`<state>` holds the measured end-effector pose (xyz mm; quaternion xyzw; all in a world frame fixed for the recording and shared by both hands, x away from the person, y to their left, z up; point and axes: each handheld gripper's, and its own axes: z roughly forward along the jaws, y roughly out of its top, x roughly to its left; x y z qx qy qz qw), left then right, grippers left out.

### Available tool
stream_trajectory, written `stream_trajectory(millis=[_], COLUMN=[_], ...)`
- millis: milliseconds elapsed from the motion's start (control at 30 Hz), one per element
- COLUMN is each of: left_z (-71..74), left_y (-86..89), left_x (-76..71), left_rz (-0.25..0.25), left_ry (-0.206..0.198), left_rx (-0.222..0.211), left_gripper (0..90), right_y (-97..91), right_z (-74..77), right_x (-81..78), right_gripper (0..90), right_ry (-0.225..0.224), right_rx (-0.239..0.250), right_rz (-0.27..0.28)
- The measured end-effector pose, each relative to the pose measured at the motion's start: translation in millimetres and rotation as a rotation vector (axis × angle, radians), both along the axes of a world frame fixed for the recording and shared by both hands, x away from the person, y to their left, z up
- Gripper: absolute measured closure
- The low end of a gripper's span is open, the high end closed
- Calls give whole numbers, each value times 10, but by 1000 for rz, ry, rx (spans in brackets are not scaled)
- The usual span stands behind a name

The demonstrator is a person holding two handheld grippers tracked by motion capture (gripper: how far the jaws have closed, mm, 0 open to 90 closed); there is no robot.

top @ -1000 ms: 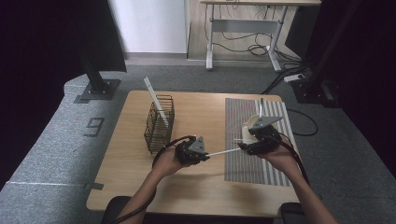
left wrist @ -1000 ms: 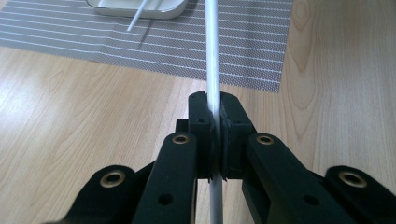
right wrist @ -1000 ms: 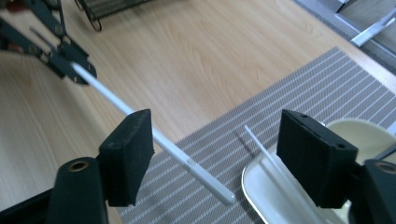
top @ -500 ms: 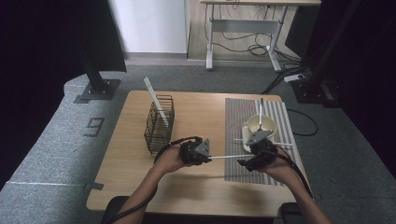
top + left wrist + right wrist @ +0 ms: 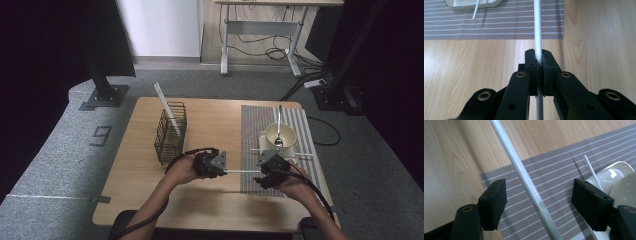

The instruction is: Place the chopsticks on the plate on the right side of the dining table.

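Observation:
A thin white stick (image 5: pixel 242 171) runs level between my two grippers above the table. My left gripper (image 5: pixel 216 165) is shut on one end of the stick (image 5: pixel 538 37), which passes straight through its jaws (image 5: pixel 539 61). My right gripper (image 5: pixel 269 172) stands open over the striped mat; the stick (image 5: pixel 524 177) passes between its spread jaws (image 5: pixel 540 195) and touches neither pad. A second white stick (image 5: pixel 280 151) lies across the white plate (image 5: pixel 300 159) by the bowl (image 5: pixel 279 135), and appears again in the gripper views (image 5: pixel 592 171) (image 5: pixel 476 10).
A grey striped mat (image 5: pixel 255 125) covers the right of the wooden table. The cream bowl holds a metal spoon (image 5: pixel 279 125). A black wire basket (image 5: pixel 170 131) with a white stick (image 5: pixel 165 102) leaning in it stands at the left.
My right gripper has drawn back from beside the bowl toward the near edge of the mat. The left gripper has kept hold of the stick and shifted slightly right.

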<state>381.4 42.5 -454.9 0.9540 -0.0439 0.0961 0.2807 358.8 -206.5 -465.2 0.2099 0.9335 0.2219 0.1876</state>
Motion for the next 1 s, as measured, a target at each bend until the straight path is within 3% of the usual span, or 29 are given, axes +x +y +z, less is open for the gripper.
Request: stream_trajectory(millis=[233,500,800,1000], left_z=[0,-16,-38,-50], left_y=[-8,-19,-25,33], left_x=[-6,-5,-9,7], left_rz=[-8,-1,6,78], left_ry=[-6,-8,-29,-42], left_rx=[27,40,30,-45], left_gripper=[856,856,845,795], right_y=[32,58,48,9], right_z=[-50,-45,-38,40], right_x=[-9,-40,-52,-80], right_gripper=[517,718,748,781], right_ry=[-10,-3,24,34], right_rx=[-41,-46,-58,-13], right_rz=[34,55,83,115])
